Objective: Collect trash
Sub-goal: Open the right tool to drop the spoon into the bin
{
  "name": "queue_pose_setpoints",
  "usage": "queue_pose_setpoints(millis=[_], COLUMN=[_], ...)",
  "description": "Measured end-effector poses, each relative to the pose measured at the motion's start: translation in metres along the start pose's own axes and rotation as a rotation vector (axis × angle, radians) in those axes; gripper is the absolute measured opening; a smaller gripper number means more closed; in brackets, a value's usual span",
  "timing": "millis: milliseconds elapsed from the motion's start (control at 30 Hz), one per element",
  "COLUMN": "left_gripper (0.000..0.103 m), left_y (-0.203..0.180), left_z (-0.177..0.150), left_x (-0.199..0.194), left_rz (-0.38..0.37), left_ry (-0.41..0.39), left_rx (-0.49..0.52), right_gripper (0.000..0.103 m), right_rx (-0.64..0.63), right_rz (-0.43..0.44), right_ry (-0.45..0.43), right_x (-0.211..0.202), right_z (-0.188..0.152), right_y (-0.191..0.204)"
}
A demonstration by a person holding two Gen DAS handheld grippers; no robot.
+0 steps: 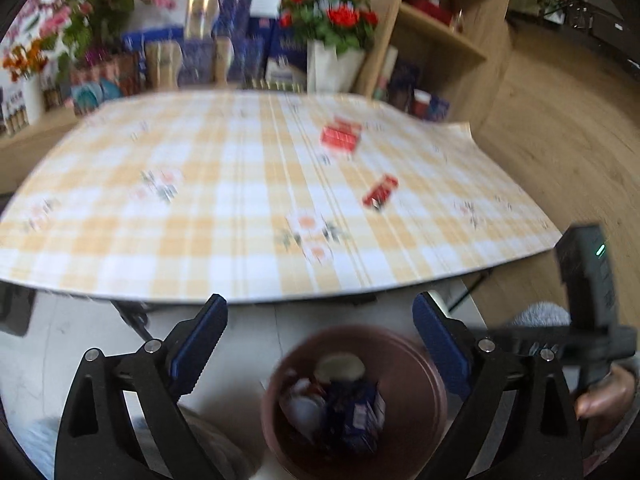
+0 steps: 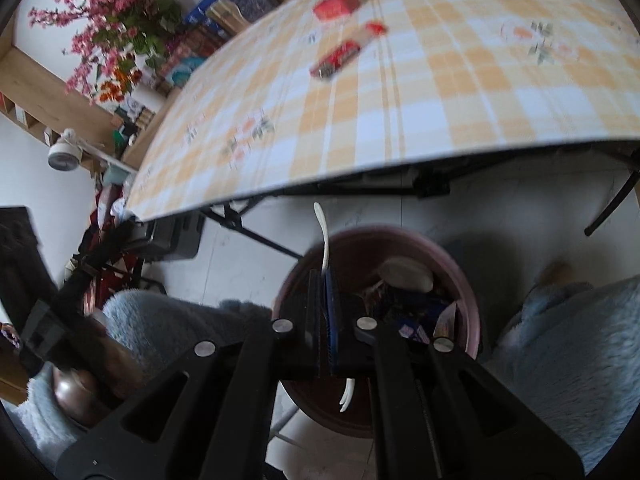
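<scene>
Across the top of both views stretches the table under its yellow-and-white checked cloth with flower prints (image 1: 248, 184), and two pieces of trash sit on it: a red flattened carton (image 1: 340, 136) toward the far side and a smaller red wrapper (image 1: 380, 191) nearer the edge, apart from each other. Below the table edge, on the pale floor, stands the round brownish-pink plastic bin (image 1: 432, 396), and it's got rubbish inside, a dark blue box (image 1: 356, 412) and some white bits, all blurred. Over the bin, the left gripper (image 1: 320, 344) hangs with its blue-padded jaws spread wide and nothing between them. The right gripper (image 2: 326, 308) is right over the bin too, jaws pressed together and pinching a thin white plastic fork-like utensil (image 2: 322, 236), its handle poking up past the fingertips and its tines (image 2: 347, 394) showing below the jaws.
</scene>
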State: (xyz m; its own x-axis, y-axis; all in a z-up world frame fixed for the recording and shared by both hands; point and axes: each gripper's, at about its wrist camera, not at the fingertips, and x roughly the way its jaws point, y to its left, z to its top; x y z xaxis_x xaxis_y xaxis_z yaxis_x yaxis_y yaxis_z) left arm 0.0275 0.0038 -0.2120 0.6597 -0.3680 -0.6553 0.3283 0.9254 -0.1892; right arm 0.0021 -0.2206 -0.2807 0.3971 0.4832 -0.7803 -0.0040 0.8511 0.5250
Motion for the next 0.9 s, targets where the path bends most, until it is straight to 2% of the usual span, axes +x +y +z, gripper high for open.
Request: queue_pose_setpoints(millis=[167,600,667,733,800,867,900], left_gripper=[0.094,0.094,0.094,0.094,0.094,0.094,0.094], left_y=[-0.001,0.005,0.007,0.009,0.009,0.008,0.007], left_z=[-0.001,-0.018,-0.018,-0.017,-0.017,-0.018,-0.018], left_x=[-0.013,-0.006,-0.006,-0.006,-0.005,-0.006,-0.007], left_rz=[0.036,0.066,0.065,0.066,0.067,0.068,0.069], left_ry=[-0.077,-0.055,-0.056,-0.055,-0.051,-0.052,-0.054], left_rx=[0.020,-0.011,-0.022,-0.030,-0.032,-0.026,-0.022], right_gripper=[0.007,0.009,0.015,0.038,0.051,0.058,0.069], right_rx=[0.006,0.048,0.055,0.057,0.050,0.044,0.041], right_rz=[-0.042,-0.135,-0.146,-0.144,-0.138,-0.126,-0.121], right_ry=[0.050,0.195,0.198,0.183,0.157,0.139,0.122], right_x=[0.019,0.060,0.060,0.057,0.052,0.046,0.041], right_z=[-0.008,-0.023,-0.023,-0.022,-0.021,-0.018,-0.016], right_y=[-0.010,-0.033,-0.034,-0.034,-0.032,-0.030,-0.028])
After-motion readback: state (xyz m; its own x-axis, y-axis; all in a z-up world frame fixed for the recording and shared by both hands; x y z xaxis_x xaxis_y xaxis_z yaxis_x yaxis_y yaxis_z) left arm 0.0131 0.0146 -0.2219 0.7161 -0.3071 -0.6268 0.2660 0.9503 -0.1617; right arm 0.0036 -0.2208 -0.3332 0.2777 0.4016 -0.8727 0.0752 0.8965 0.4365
